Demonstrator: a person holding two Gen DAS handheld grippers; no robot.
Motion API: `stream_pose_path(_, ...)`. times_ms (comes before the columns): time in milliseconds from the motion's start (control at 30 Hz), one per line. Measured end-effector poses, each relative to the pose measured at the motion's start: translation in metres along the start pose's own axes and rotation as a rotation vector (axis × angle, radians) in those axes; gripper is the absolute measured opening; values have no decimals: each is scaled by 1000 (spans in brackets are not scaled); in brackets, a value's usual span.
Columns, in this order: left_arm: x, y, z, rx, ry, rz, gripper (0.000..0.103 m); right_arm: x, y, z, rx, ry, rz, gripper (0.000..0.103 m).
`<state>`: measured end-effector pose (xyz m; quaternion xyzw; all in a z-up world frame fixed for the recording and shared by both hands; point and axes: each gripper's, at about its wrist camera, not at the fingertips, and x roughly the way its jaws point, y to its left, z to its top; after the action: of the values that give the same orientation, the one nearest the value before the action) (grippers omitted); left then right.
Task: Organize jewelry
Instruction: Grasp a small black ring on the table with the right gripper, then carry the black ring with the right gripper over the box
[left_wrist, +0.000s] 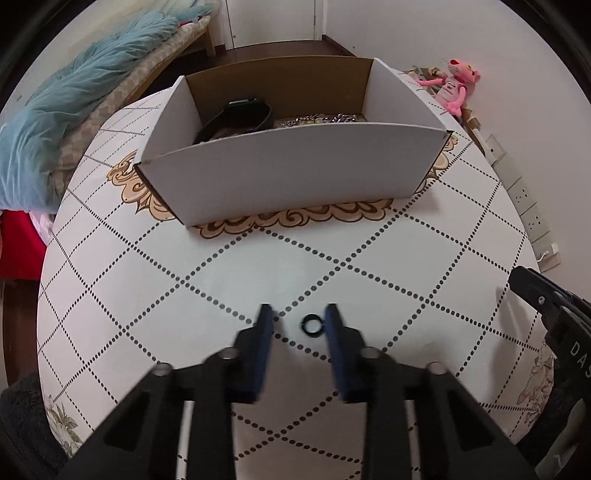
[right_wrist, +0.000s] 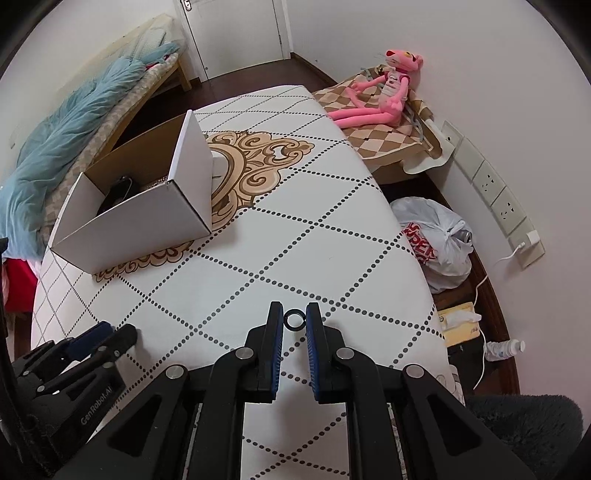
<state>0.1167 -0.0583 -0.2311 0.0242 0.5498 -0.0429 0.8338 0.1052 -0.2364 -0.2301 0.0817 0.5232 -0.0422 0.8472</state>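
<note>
A small black ring (left_wrist: 312, 325) lies on the patterned tablecloth between the fingertips of my left gripper (left_wrist: 297, 318), close to the right finger; the gripper is open and motion-blurred. In the right wrist view another black ring (right_wrist: 294, 318) sits between the tips of my right gripper (right_wrist: 294, 314), whose jaws are closed onto its sides. An open white cardboard box (left_wrist: 295, 173) stands at the back of the table and holds a black band (left_wrist: 240, 118) and a silvery chain (left_wrist: 317, 120). The box also shows in the right wrist view (right_wrist: 136, 221).
The table (right_wrist: 332, 221) is round with a drop at its edges. A bed with a blue blanket (left_wrist: 74, 110) is on the left. A pink plush toy (right_wrist: 376, 96), a plastic bag (right_wrist: 436, 243) and wall sockets (right_wrist: 495, 192) are on the right.
</note>
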Motion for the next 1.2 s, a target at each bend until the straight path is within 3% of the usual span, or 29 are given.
stream_pose_path(67,1,1,-1,3,-4,-6,10,0,-1,1,5,-2,2,13)
stream_pose_path(467,-23,6,9,-8,-50,-62,10,-22,3,13,15,-49,47,13)
stream_pose_path(700,-70,33,55,-52,-117,-126,10,-45,27,54,6,-87,165,13)
stream_pose_path(833,-71,51,96,-71,-101,-167,10,-42,49,89,-17,-76,256,13)
stream_pose_path(1033,-43,71,132,-84,-26,-175,10,-6,89,135,-99,30,306,13)
stream_pose_path(1200,-30,79,144,-121,42,-125,15,28,107,157,-144,159,300,14)
